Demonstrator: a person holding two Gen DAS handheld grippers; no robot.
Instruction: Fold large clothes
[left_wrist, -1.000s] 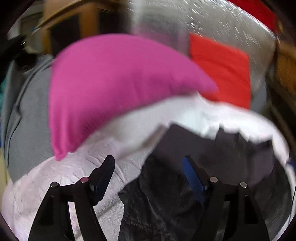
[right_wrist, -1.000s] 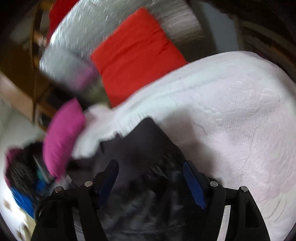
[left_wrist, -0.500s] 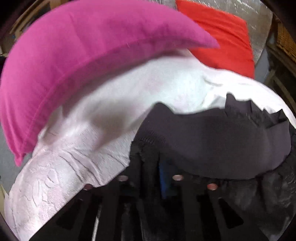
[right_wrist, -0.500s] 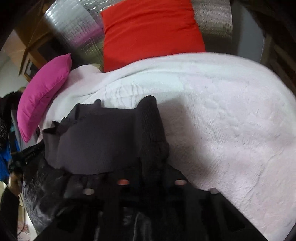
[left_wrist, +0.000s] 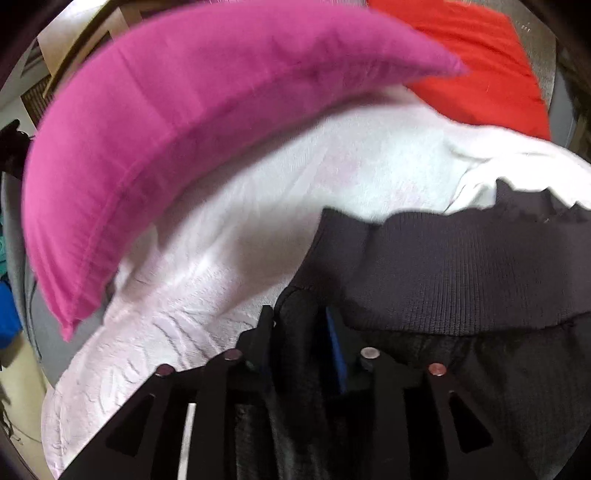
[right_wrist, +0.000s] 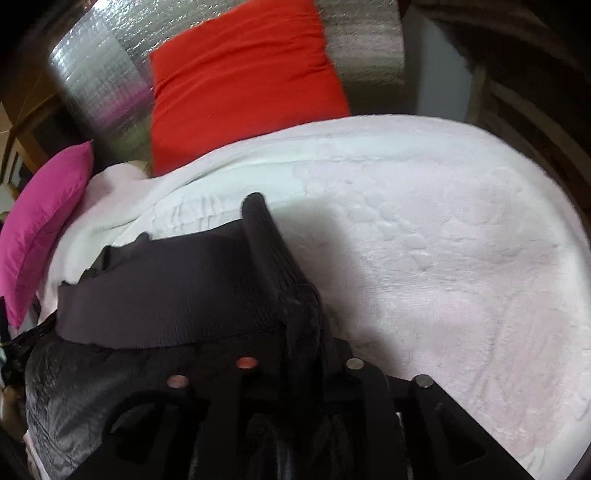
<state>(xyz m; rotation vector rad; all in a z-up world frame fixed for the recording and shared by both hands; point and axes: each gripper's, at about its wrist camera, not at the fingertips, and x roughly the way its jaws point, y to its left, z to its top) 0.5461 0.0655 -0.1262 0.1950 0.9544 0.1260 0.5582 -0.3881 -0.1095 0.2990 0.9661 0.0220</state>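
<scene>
Jacket (left_wrist: 461, 266) (dark, ribbed hem) lies on white blanket (right_wrist: 424, 240).

Soft even light, slight motion blur, heavy fisheye edges.

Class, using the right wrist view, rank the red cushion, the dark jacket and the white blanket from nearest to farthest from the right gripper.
1. Dark jacket: between the fingers of the right gripper, spreading left.
2. White blanket: under the jacket, spreading right and ahead.
3. Red cushion: farthest, at the top.
</scene>
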